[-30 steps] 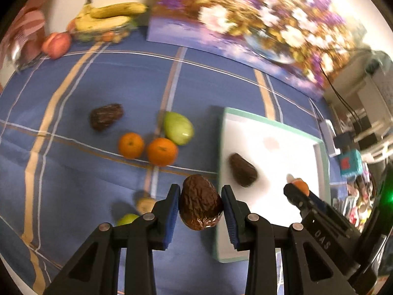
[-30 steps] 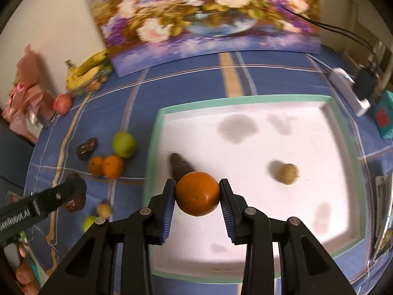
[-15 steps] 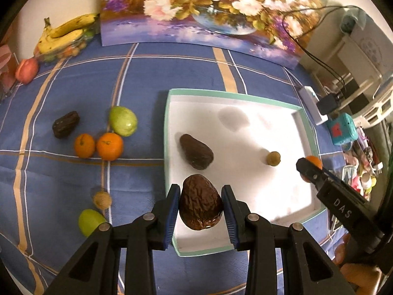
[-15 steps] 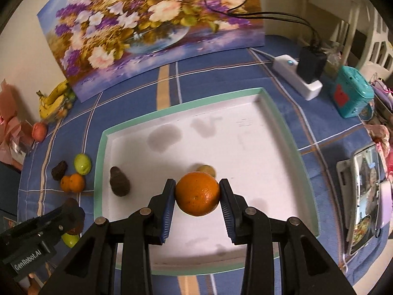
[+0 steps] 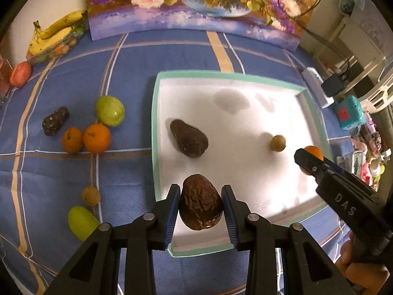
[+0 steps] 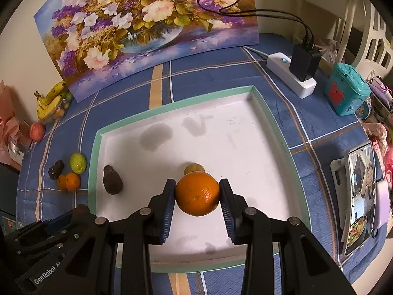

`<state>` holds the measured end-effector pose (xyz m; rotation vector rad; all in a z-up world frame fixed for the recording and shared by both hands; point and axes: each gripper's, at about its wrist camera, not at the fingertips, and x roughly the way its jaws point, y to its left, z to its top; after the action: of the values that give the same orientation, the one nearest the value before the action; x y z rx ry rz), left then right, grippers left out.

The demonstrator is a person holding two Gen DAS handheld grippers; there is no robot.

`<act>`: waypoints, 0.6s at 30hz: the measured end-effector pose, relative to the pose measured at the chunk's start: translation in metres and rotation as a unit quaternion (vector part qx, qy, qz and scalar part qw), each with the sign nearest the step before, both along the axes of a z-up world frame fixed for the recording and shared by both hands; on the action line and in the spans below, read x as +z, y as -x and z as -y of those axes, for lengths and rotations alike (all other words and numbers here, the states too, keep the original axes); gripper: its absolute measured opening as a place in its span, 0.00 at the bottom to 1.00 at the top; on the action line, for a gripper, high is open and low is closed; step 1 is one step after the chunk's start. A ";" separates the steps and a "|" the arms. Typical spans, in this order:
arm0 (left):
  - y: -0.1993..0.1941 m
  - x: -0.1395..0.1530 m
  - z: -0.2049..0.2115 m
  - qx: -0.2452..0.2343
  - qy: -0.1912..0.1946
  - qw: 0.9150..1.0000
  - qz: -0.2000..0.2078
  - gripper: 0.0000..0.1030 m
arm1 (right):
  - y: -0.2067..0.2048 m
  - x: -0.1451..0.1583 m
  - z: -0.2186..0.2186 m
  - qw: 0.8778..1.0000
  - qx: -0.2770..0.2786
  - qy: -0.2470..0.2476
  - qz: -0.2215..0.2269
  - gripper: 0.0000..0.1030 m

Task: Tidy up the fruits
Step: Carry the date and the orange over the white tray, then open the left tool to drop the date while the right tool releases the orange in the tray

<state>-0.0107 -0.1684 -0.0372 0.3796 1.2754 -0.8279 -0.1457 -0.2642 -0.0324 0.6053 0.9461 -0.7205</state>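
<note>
Over the white tray [image 5: 155, 132] with its green rim, the left gripper [image 5: 201, 207] pinches a wrinkled brown avocado [image 5: 201, 205] above the near edge, and the right gripper [image 6: 197, 194] clamps an orange [image 6: 197, 193] over the tray's middle. From the left wrist view you get the loose fruit on the blue checked cloth [image 5: 73, 73]: a green fruit [image 5: 109, 110], two small oranges [image 5: 86, 139], a dark knobbly piece [image 5: 55, 121], a small brown fruit [image 5: 91, 196] and a yellow-green one [image 5: 81, 222] nearest the camera. It also catches the right gripper [image 5: 304, 158] side-on with its orange at the tray's right rim, and a hand below it. The right wrist view adds a phone [image 6: 361, 196] on a stand, a teal box [image 6: 347, 89] and a power strip [image 6: 291, 75]; the last two fruits are hidden by the left gripper's body. Inside the tray lie a second dark avocado [image 5: 189, 138] and a small round olive-brown fruit [image 5: 278, 143].

A second ago the left gripper's avocado hung over the cloth beside the tray; now it's over the tray. The right gripper's orange has crossed from the left part toward the middle. Both grips unchanged.
</note>
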 end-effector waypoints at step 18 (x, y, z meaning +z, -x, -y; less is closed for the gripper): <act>0.010 -0.044 0.015 -0.007 -0.052 0.998 -0.024 0.36 | -0.010 -0.050 0.002 0.997 0.009 -0.037 -0.065 0.36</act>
<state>-0.0211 -0.1838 -0.0810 0.4551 1.3664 -0.7883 -0.1354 -0.2658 -0.0828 0.6201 1.1019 -0.7174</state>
